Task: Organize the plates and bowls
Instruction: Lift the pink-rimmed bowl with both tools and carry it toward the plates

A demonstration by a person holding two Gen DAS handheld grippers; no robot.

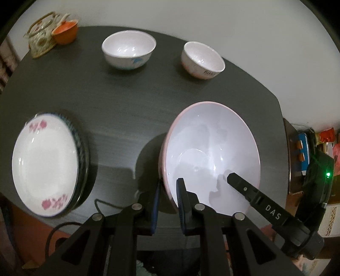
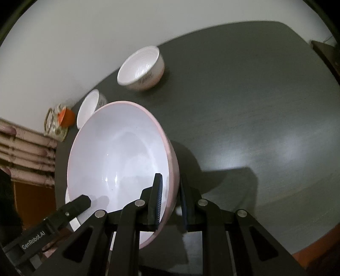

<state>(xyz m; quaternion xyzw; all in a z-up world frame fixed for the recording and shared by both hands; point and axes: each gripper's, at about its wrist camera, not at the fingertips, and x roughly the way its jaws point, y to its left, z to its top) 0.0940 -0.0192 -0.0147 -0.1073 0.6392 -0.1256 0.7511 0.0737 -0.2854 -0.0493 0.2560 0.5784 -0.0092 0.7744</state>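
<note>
Here a large pink-rimmed bowl [image 1: 212, 152] hangs tilted above the dark surface [image 1: 127, 110], casting a shadow on it, and is carried by both grippers at once. The left gripper [image 1: 167, 201] has its jaws pinching the near left part of the rim, one blue-padded finger inside the bowl and the other outside the wall. The right gripper [image 2: 170, 201] has its jaws pinching the opposite side of the rim in the same way, and its black finger tip shows inside the bowl in the left wrist view. The bowl's white inside holds nothing but reflections. Farther back on the surface stand two small white bowls, both upright with nothing in them: one with a blue mark [image 1: 129, 49] on its side and, well apart to its right, one with dark lettering [image 1: 203, 60]. At the left edge lies a white plate with pink flowers [image 1: 45, 163], stacked on top of a plate with a dark blue rim [image 1: 81, 146]. In the far left corner an orange cup [image 1: 64, 34] sits just beside a glass teapot [image 1: 41, 35] on a small mat. A plain pale wall [image 1: 212, 19] runs behind the surface, and coloured clutter, too blurred to identify, shows at the right.
</note>
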